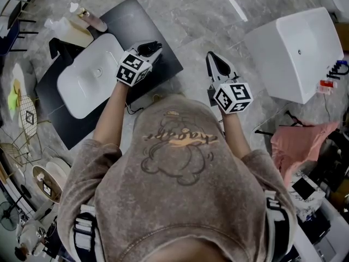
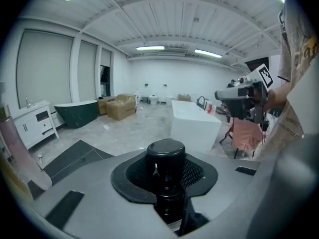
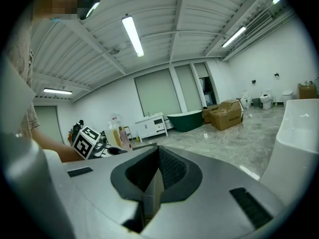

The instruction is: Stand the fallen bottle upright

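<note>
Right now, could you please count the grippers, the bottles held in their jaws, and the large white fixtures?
Grippers: 2 (left gripper, right gripper)
Held bottles: 1 (black-capped bottle)
White fixtures: 2 (basin, tub)
Total: 5

The head camera looks steeply down over the person's shirt (image 1: 174, 146). It sees the left gripper (image 1: 151, 49) at 11 o'clock and the right gripper (image 1: 211, 59) at 1 o'clock, both near. The left gripper view looks almost level across the room, with the black bottle (image 2: 167, 168) right before the lens. The right gripper view faces slightly upward, taking in much of the ceiling (image 3: 164, 34). All three views share the white bathtub (image 1: 297, 48). Each gripper view shows the other gripper, at 3 and 9 o'clock.
</note>
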### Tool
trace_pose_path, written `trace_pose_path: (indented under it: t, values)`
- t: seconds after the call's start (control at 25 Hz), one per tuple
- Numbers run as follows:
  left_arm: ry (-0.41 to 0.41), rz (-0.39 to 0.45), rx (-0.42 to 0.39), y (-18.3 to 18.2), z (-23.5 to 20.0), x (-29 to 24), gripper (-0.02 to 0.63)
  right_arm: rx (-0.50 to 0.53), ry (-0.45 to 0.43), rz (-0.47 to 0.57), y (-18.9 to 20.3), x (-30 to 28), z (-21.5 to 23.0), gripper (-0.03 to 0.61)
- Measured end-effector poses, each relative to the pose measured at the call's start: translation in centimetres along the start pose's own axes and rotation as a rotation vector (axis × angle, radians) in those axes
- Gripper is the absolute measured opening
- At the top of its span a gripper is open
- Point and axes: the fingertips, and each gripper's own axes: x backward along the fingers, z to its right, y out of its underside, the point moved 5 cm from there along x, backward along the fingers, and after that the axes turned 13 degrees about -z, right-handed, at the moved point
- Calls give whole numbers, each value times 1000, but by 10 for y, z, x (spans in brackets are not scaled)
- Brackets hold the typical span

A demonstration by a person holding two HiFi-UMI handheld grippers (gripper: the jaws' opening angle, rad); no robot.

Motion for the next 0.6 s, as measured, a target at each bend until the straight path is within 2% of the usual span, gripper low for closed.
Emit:
trace_pose_path:
  t: [0.12,0.44,0.6]
  values:
    - [-20,63,40,-8,-10,0,117,1,5,-9,0,-2,0,-3]
    - [-117,202,27,-18,-26,-3,117,-6,28,-32,3,-12,0,-3]
    - [-152,235,19,-21,-34,-5,117,-16,31,-37,2,-18,-3,-3]
